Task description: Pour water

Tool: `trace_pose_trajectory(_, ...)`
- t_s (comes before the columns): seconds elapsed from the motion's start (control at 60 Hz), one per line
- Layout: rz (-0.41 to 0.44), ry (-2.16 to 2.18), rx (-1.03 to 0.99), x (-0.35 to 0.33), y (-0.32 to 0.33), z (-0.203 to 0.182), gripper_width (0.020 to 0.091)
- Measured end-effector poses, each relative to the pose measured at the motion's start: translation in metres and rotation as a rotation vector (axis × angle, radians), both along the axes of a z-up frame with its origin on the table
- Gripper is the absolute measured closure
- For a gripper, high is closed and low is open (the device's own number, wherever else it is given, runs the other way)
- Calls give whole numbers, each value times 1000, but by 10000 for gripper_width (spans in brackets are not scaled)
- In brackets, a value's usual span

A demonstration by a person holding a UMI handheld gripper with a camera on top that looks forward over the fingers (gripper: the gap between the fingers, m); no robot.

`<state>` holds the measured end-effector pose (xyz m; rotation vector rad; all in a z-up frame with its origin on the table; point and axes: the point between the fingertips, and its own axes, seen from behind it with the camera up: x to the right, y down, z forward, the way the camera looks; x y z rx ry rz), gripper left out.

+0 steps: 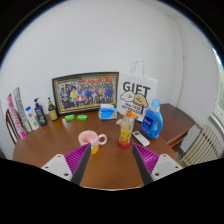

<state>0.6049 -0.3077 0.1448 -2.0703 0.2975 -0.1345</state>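
A pink mug (92, 138) stands on the brown wooden table (60, 146), just beyond my left finger. To its right stands an orange and yellow bottle (126, 130), ahead of my right finger. My gripper (111, 166) hovers over the table's near part, open, with bare tabletop between its purple pads. Nothing is held.
A framed group photo (85, 94) and a white "GIFT" bag (136, 92) lean against the back wall. A blue detergent jug (152, 121) stands at the right, small bottles and boxes (30, 113) at the left. A radiator (204, 143) lies past the table's right edge.
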Motion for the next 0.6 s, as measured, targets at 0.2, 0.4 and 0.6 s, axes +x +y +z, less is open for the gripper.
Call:
trace_pose_trajectory(0.2, -1, -26, 19, -52, -67, 35, 249)
trace_pose_trajectory(0.4, 19, -5, 26, -83, -95, 42, 250)
trace_pose_trajectory(0.6, 11, 4, 21, -88, -103, 41, 249)
